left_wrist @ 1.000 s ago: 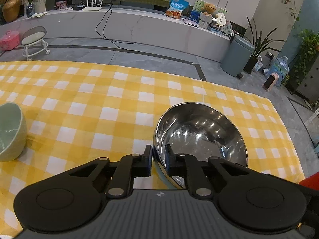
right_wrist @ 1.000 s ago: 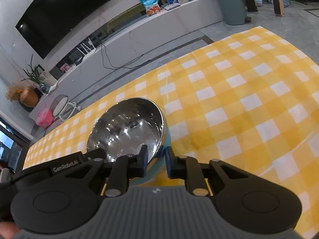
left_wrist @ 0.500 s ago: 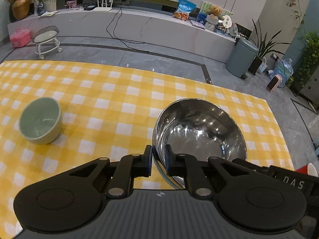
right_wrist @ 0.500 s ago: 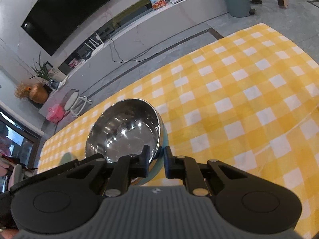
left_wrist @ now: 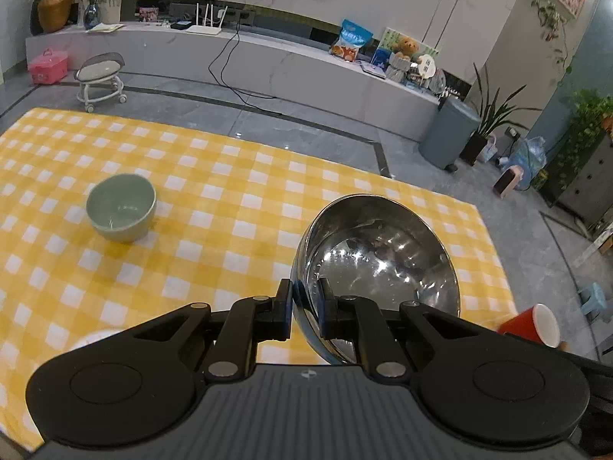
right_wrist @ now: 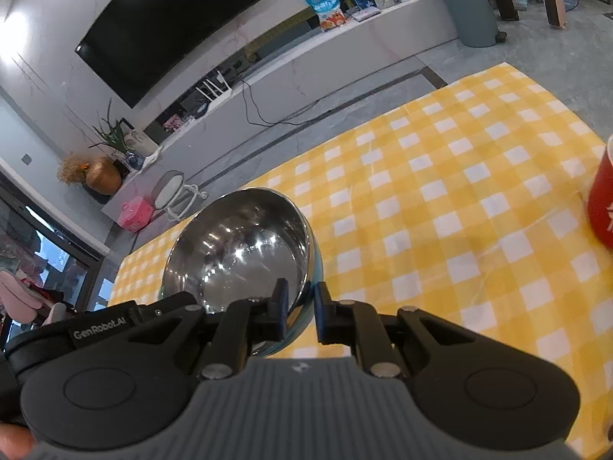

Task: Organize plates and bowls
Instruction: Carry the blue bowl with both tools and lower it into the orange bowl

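Note:
A shiny steel bowl (left_wrist: 379, 257) with a blue outside is held up over the yellow checked tablecloth (left_wrist: 237, 207). My left gripper (left_wrist: 304, 310) is shut on its near-left rim, one finger inside and one outside. My right gripper (right_wrist: 298, 308) is shut on the near-right rim of the same steel bowl (right_wrist: 241, 245). A pale green bowl (left_wrist: 122, 207) stands upright on the cloth to the left, apart from both grippers. A white rim (left_wrist: 95, 339) shows beside the left gripper, mostly hidden.
A red paper cup (right_wrist: 603, 207) stands at the right edge of the cloth; it also shows in the left wrist view (left_wrist: 536, 324). The table's far edge drops to a grey floor with a rolling stool (left_wrist: 101, 80) and a bin (left_wrist: 448, 138).
Both grippers have risen and pulled back with the steel bowl; more of the cloth shows. The green bowl now looks farther away, and the red cup has come into view.

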A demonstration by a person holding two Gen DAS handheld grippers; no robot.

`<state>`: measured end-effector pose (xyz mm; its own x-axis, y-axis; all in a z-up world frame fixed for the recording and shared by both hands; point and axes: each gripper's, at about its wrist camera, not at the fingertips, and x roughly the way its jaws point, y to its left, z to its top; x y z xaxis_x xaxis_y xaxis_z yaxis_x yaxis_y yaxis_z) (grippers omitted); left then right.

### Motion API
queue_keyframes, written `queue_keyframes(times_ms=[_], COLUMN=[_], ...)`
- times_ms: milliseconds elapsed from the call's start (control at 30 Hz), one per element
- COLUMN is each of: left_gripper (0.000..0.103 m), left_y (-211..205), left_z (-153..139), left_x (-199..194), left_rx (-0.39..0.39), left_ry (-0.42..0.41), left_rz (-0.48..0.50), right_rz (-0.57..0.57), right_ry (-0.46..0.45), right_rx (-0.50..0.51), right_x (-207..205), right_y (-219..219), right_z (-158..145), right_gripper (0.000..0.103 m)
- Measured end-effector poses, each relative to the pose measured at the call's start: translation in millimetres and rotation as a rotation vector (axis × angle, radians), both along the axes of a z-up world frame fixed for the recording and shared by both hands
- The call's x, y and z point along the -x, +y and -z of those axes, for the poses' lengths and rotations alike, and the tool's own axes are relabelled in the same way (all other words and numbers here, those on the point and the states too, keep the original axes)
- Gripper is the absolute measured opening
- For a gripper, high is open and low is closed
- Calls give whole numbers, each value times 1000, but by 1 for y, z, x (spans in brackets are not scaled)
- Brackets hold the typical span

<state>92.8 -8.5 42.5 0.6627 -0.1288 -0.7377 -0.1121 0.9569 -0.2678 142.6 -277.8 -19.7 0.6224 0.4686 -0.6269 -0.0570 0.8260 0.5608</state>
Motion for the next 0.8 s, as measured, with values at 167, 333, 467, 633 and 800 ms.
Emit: queue_keyframes(times_ms=[167, 333, 467, 633, 800], left_gripper=[14, 14, 14, 15, 15], left_y=[4, 12, 17, 16, 10], left_z=[3, 15, 33, 47, 54], left_x=[22, 41, 49, 55, 59], left_rx=[46, 121, 177, 186, 165], left_ry=[14, 56, 116, 165, 199], left_rz=[1, -12, -32, -34, -27], right_rz=[18, 31, 50, 60, 64], right_ry=[-9, -12, -16, 25, 59], right_rx=[-31, -65, -84, -76, -73], right_x=[31, 53, 67, 74, 81], right_y=[-9, -17, -21, -22, -25], right_z=[0, 1, 5, 22, 33], right_gripper=[12, 12, 12, 11, 10])
